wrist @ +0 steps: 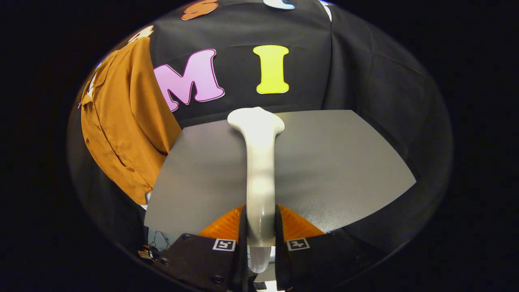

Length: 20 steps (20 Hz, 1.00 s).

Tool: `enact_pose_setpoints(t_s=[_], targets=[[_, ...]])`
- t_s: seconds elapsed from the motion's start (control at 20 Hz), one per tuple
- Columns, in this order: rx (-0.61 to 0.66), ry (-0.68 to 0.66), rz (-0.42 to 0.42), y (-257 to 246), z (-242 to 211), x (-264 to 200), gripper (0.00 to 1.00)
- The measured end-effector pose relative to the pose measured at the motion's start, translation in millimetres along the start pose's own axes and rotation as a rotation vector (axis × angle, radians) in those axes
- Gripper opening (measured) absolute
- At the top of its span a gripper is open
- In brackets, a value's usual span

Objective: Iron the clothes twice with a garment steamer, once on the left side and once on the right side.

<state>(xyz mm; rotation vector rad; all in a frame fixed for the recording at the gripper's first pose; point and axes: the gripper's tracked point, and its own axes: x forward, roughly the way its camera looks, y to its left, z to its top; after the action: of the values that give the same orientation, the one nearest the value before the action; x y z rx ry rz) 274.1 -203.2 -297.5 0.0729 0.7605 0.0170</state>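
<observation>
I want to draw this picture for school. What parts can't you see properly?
1. Gripper view: the steamer's steam face points away, so its holes are hidden.
2. Gripper view: the steamer's lower handle sits between the gripper's shut fingers, which cover its sides.
3. Gripper view: the orange shirt's lower part drops behind the gray table.

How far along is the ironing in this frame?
Done: the hand-held gripper is shut on the white plastic garment steamer, its head over the grey table. In hand: carrying it. Left: both passes; the brown shirt hangs off to the left, apart from the steamer head.
</observation>
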Motion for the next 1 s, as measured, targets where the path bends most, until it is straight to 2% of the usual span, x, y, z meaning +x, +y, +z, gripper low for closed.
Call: enact_pose_setpoints(t_s=[0.2, 0.45, 0.75, 1.0], targets=[[-0.006, -0.069, -0.036, -2.6, 14.3, -17.7, 0.3], [-0.001, -0.291, -0.086, 3.6, 57.5, -79.6, 0.3], [0.039, -0.523, -0.07, 31.2, 78.3, -156.7, 0.3], [0.002, -0.592, -0.052, 71.8, 72.7, -195.7, 0.3]])
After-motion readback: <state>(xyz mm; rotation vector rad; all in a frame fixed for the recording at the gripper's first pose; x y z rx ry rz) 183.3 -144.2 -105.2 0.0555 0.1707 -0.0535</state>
